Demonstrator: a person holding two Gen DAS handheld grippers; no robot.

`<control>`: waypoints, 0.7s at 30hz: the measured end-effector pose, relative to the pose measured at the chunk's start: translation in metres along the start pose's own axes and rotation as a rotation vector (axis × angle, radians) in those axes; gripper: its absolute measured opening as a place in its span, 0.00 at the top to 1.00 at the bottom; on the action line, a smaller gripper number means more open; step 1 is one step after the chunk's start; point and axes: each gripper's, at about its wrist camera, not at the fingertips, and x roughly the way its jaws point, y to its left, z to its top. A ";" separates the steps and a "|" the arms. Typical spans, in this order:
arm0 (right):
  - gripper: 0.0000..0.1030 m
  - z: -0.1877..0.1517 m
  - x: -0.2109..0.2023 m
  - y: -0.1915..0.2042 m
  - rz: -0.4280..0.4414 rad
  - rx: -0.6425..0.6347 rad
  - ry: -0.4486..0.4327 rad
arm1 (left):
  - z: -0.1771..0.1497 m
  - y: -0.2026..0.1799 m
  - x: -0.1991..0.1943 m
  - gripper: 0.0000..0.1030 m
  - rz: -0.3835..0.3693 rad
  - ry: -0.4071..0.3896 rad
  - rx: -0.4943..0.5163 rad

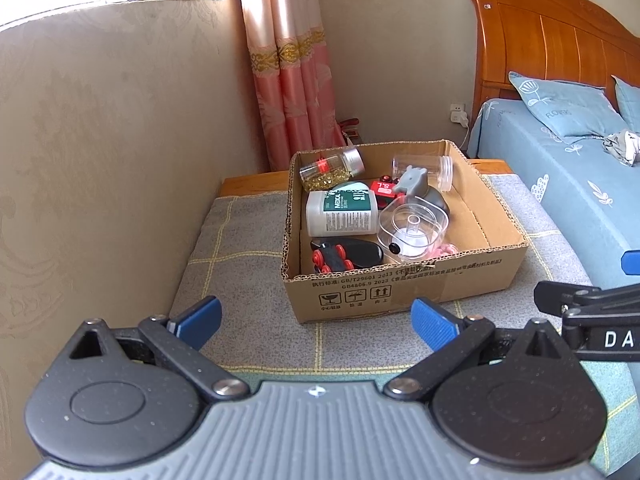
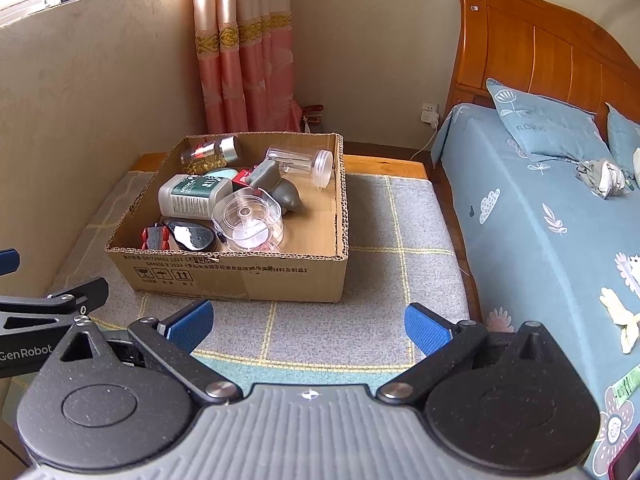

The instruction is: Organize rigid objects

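Rigid objects: lie heaped in the cardboard box (image 2: 248,276), crowded toward its 9 o'clock half; the 3 o'clock half shows bare floor.
Contents: white bottle (image 2: 192,196) on its side; capsule jar (image 2: 212,152) at 11 o'clock; clear tube (image 2: 300,162) at 1 o'clock; clear square container (image 2: 248,220) near 6 o'clock; toy with red wheels (image 1: 334,256) at 7 o'clock; grey item (image 2: 280,192) at centre.
Box position: on the grey checked mat (image 2: 360,240), bed (image 2: 540,220) at 3 o'clock.
Left gripper (image 1: 316,320): jaws spread wide, holding nothing, short of the box.
Right gripper (image 2: 308,320): likewise spread and empty.
Stage: fits either gathered goods or goods awaiting sorting; undetermined.
Handling note: any grasp should take top-lying pieces squarely; round, smooth plastics would likely roll or slip.
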 end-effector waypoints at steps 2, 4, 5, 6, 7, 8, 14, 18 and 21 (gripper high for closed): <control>0.00 0.000 0.000 0.000 -0.001 -0.002 -0.002 | 0.000 0.000 0.000 0.02 0.001 -0.001 0.002; 0.00 0.000 -0.001 0.000 0.000 -0.002 -0.003 | 0.000 -0.001 -0.001 0.02 0.003 -0.001 0.004; 0.00 0.000 0.000 0.001 0.000 -0.002 -0.003 | 0.000 -0.001 -0.001 0.02 0.003 0.000 0.004; 0.00 0.001 0.000 0.001 0.001 -0.002 -0.003 | 0.000 -0.001 -0.001 0.02 0.003 0.000 0.003; 0.00 0.001 0.000 0.001 0.001 -0.003 -0.002 | 0.000 -0.001 -0.001 0.02 0.002 -0.001 0.004; 0.00 0.001 0.000 0.001 0.000 -0.003 -0.002 | 0.000 -0.001 -0.001 0.02 0.002 0.000 0.005; 0.00 0.001 0.000 0.002 -0.001 -0.003 -0.003 | 0.000 0.000 -0.001 0.02 0.002 0.000 0.006; 0.00 0.001 0.001 0.003 -0.001 -0.004 -0.003 | 0.000 0.000 -0.001 0.02 0.002 0.000 0.005; 0.00 0.001 0.001 0.004 -0.002 -0.005 -0.003 | 0.000 0.000 -0.001 0.02 0.003 0.000 0.006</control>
